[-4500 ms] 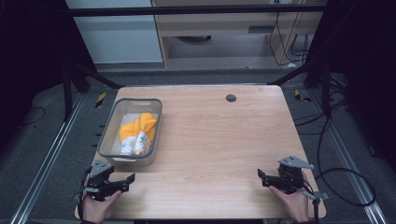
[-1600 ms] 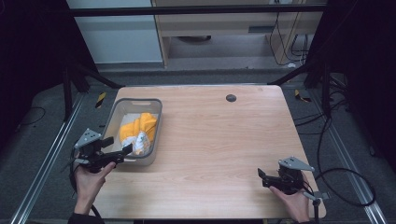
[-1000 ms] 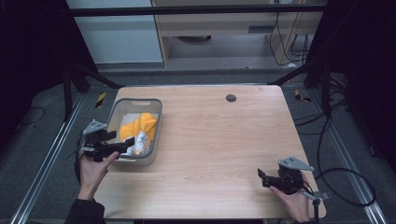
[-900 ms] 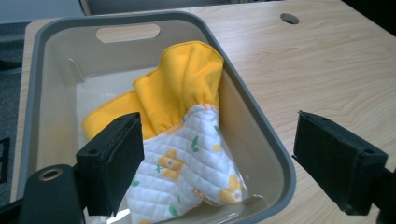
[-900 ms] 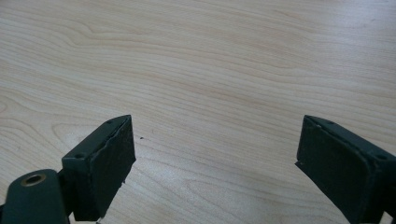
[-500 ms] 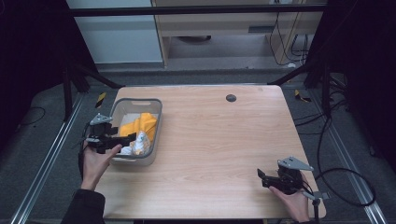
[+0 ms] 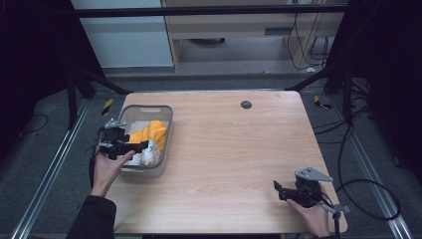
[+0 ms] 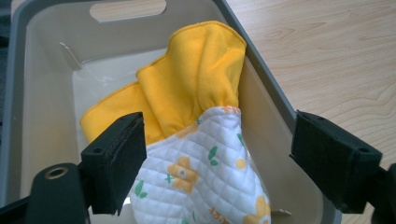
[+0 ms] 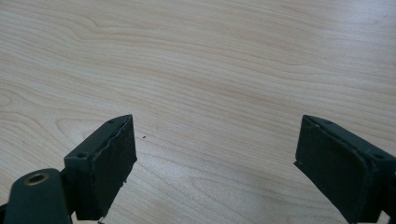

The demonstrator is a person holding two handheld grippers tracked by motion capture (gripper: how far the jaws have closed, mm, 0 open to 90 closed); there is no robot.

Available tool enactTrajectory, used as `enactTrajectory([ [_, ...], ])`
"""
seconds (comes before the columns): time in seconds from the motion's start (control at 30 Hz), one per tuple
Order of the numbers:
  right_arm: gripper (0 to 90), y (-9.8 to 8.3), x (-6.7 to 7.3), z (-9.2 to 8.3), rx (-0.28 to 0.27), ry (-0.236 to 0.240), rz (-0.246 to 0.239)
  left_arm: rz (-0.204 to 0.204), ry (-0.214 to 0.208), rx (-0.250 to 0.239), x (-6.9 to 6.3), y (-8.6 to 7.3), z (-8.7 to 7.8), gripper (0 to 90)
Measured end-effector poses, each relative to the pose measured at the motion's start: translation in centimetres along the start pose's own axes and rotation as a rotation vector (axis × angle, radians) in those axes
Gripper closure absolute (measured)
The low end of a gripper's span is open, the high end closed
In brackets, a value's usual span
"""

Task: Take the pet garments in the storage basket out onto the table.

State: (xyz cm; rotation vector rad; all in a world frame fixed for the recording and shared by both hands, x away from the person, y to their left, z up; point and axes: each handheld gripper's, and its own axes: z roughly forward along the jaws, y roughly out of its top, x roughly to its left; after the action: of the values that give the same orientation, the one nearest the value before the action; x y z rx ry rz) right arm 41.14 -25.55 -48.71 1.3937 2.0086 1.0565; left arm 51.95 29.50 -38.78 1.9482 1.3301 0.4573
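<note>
A: How are the tongs?

B: The left gripper hangs over the bin at centre left of the high view, jaws spread, having just narrowed a little. In the left gripper view the white cloth sits between the pads, unpinched. The right gripper is released too, low right, over bare table.

A: And the cloths?

B: Both lie in the bin. The yellow cloth drapes up the wall, the white cloth touching it below, in the lower middle of the left gripper view.

both grippers gape, left gripper raised, right gripper low.
</note>
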Motion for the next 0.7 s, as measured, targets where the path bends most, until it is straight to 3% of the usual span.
enactTrajectory([
  [0.7, 12.8, 0.0, 0.2, 0.2, 0.015, 0.014, -0.010, 0.020, 0.009, 0.115, -0.6, 0.0, 2.0, 26.7],
])
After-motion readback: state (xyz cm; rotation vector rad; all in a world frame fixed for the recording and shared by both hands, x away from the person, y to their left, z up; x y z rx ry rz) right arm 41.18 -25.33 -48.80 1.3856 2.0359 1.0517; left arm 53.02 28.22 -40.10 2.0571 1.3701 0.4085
